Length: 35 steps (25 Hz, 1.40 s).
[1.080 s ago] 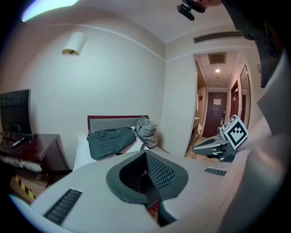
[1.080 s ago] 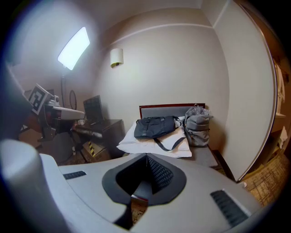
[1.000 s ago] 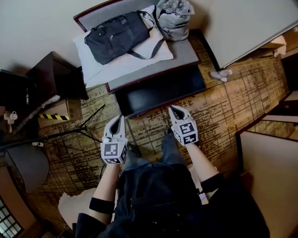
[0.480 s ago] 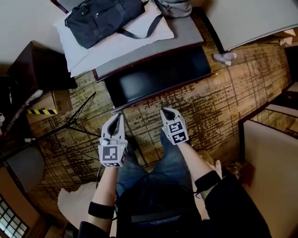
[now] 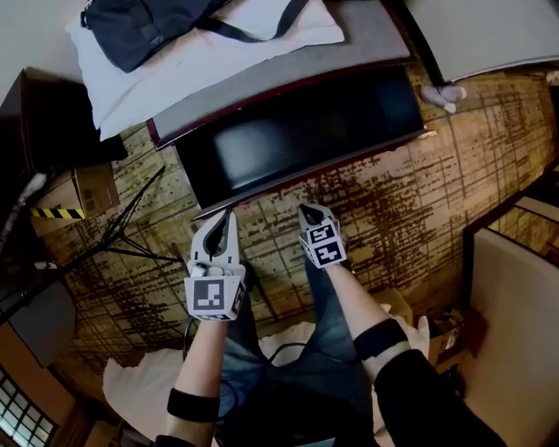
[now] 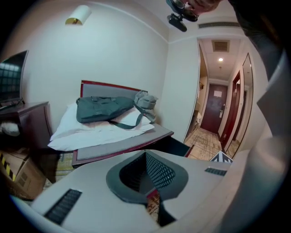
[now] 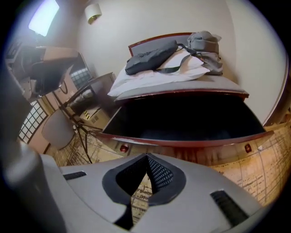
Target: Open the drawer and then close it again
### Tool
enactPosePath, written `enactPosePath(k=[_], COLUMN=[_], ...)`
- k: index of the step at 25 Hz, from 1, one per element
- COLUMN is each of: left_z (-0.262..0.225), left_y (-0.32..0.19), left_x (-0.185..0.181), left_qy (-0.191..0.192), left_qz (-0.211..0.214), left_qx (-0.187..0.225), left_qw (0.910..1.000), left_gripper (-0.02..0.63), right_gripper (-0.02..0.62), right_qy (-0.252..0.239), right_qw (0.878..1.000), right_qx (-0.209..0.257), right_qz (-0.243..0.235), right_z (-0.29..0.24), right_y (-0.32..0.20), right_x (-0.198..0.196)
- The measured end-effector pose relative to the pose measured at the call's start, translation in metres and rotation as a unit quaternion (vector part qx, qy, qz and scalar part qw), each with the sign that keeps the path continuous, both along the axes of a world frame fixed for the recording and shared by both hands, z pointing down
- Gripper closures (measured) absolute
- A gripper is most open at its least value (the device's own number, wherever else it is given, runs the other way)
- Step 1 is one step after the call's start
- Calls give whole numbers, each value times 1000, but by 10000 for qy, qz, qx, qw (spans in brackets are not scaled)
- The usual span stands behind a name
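The bed's under-bed drawer (image 5: pixel 297 131) stands pulled out, its dark inside showing and its red-trimmed front edge (image 5: pixel 314 173) facing me. The right gripper view looks straight into the drawer (image 7: pixel 182 118) over its front panel (image 7: pixel 182 146). My left gripper (image 5: pixel 229 215) is shut and empty, its tips just short of the front edge's left part. My right gripper (image 5: pixel 303 209) is shut and empty too, a little in front of the edge's middle. In each gripper view the jaws meet with nothing between them: left gripper (image 6: pixel 146 154), right gripper (image 7: pixel 147 157). Neither touches the drawer.
A dark bag (image 5: pixel 148 26) lies on a white pillow (image 5: pixel 218 52) on the bed (image 5: pixel 288 77). A tripod (image 5: pixel 113 249), a taped cardboard box (image 5: pixel 74 194) and a dark nightstand (image 5: pixel 44 113) stand at the left. A white sock (image 5: pixel 441 92) is near the drawer's right end.
Both grippers have sunk toward the floor in front of the drawer, and the view has dropped closer to it. The drawer stays pulled out.
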<state>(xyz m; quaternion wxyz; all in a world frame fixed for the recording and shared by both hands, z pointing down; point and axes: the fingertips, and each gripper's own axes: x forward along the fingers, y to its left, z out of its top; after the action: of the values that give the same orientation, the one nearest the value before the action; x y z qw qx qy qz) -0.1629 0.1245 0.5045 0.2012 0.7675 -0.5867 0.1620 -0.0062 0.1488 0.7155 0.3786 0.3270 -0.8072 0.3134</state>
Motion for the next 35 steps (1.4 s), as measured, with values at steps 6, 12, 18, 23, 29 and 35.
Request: enactPosePath(k=[6,12,18,23,29,35], left_z=[63,94,113,122,132,139], left_y=[-24,-38,-48,-61,-71,-74], left_x=[24,45,46,44,40,32], left_qy=[135,240,243,285,205,208], left_qz=[-35,181,161,80,47,3], left_qx=[-80,-73,-87,-107,-148,-164], left_qw=[9999,9995,9995,9995,9997,9996], left_gripper=[604,604,604,604,604,604], right_gripper=[595,595,595,595,595,595], right_qy=[90,-32,-249,-303,-217,-308], right_qw=[9999,9998,9981,9964,9959,9939], right_qx=[-91,63,420,701,793,877], right_qz=[-16,163,375,358,365,586], right_z=[83,123,128,121,119,120], right_y=[-2,-14,-36,-57,-60,-79], right_x=[7,4,-2,-9,-9,-15])
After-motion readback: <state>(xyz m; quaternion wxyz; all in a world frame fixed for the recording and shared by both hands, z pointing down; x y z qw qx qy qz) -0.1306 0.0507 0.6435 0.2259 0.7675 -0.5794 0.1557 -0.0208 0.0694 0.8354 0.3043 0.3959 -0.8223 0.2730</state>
